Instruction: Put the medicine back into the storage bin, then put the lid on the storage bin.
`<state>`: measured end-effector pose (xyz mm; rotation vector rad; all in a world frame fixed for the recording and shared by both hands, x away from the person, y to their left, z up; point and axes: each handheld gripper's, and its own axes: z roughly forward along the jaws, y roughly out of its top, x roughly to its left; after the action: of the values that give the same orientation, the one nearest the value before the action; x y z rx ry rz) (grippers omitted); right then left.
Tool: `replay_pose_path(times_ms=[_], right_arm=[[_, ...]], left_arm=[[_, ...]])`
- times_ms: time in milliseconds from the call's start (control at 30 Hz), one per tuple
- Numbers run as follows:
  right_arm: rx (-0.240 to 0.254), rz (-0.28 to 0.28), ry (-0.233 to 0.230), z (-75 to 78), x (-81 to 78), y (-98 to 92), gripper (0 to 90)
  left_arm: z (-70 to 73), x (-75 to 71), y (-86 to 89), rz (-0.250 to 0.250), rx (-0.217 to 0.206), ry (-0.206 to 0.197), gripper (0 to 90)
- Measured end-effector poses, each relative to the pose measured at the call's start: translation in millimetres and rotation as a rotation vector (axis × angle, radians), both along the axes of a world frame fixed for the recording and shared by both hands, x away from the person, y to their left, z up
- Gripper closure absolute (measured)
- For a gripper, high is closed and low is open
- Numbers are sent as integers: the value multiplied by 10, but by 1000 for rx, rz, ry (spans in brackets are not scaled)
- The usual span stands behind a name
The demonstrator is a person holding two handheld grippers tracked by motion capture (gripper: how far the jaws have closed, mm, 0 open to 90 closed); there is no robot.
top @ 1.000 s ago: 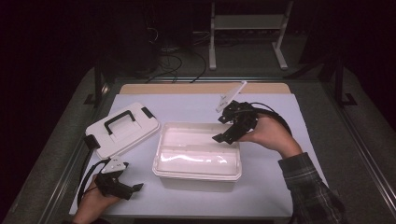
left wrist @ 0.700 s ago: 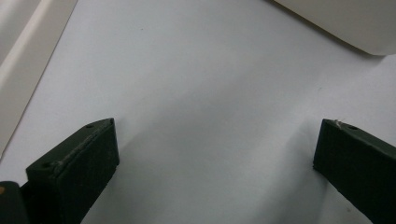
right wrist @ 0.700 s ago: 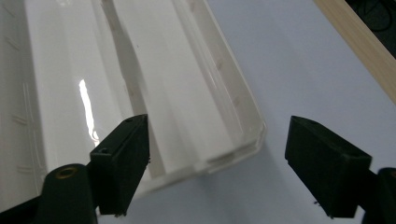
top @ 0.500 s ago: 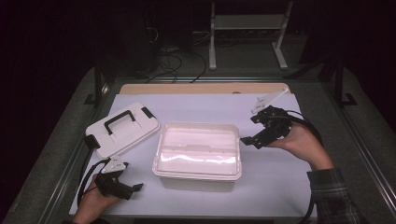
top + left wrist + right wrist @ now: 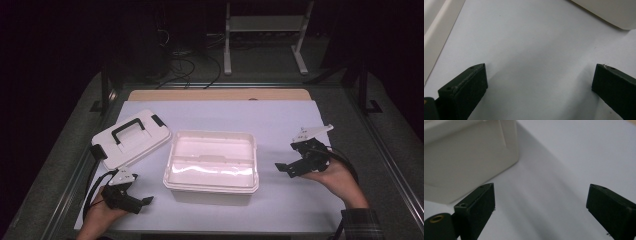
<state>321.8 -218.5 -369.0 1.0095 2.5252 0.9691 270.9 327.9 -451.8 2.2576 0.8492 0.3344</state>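
The white box (image 5: 466,157) is blurred and cut off in the right gripper view

The white box (image 5: 211,162) stands open and upright at the middle of the table (image 5: 280,120). Its white lid (image 5: 131,138), black handle up, lies flat near the left edge.

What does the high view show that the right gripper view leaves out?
High view alone: the lid with its black handle lying left of the open box, the left gripper at the table's near left, and the box's inside. Right gripper view alone: a close look between that right gripper's open jaws, nothing between them. Both: the white box and the pale table cover.
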Motion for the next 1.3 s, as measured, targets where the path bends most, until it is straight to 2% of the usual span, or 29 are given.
replay_pose_path(times_ms=[100, 233, 333, 400, 500, 533, 600, 633, 700, 767, 967, 1067, 1167, 1300], right_arm=[[7, -36, 9, -185, -39, -44, 79], [2, -91, -2, -418, -79, -88, 78], [2, -125, 2, -541, -107, -91, 25], [-26, -133, 9, -624, -129, -80, 19], [-38, -144, 16, -725, -175, -64, 19], [-29, -153, 15, -752, -192, -58, 19], [-45, -150, 15, -813, -220, -51, 18], [-33, -160, 13, -839, -237, -52, 17], [-2, -175, 9, -865, -258, -80, 16], [28, -176, -22, -900, -291, -108, 16], [29, -178, -22, -903, -293, -108, 16], [30, -179, -21, -903, -294, -108, 16], [30, -179, -22, -903, -295, -108, 16], [30, -179, -21, -903, -295, -108, 16]], left_arm=[[2, 0, -1, -1, 1, -1, 0], [9, -3, -10, 2, 8, -1, 0], [26, -13, -21, 4, 14, 5, 0], [58, -25, -19, 4, 21, 5, 0], [105, -31, -7, 13, 15, 6, 0], [124, -33, 0, 13, 9, 3, 19], [162, -30, 9, 17, 8, 2, 28], [179, -28, 10, 19, 3, 2, 29], [226, -21, 18, 14, 5, -1, 43], [267, -11, 23, 21, 7, 1, 46], [415, 47, 64, 36, 9, 5, 46], [506, 123, 92, 53, 5, 9, 46], [590, 194, 117, 64, 18, 13, 47], [708, 293, 157, 78, 29, -1, 55]])
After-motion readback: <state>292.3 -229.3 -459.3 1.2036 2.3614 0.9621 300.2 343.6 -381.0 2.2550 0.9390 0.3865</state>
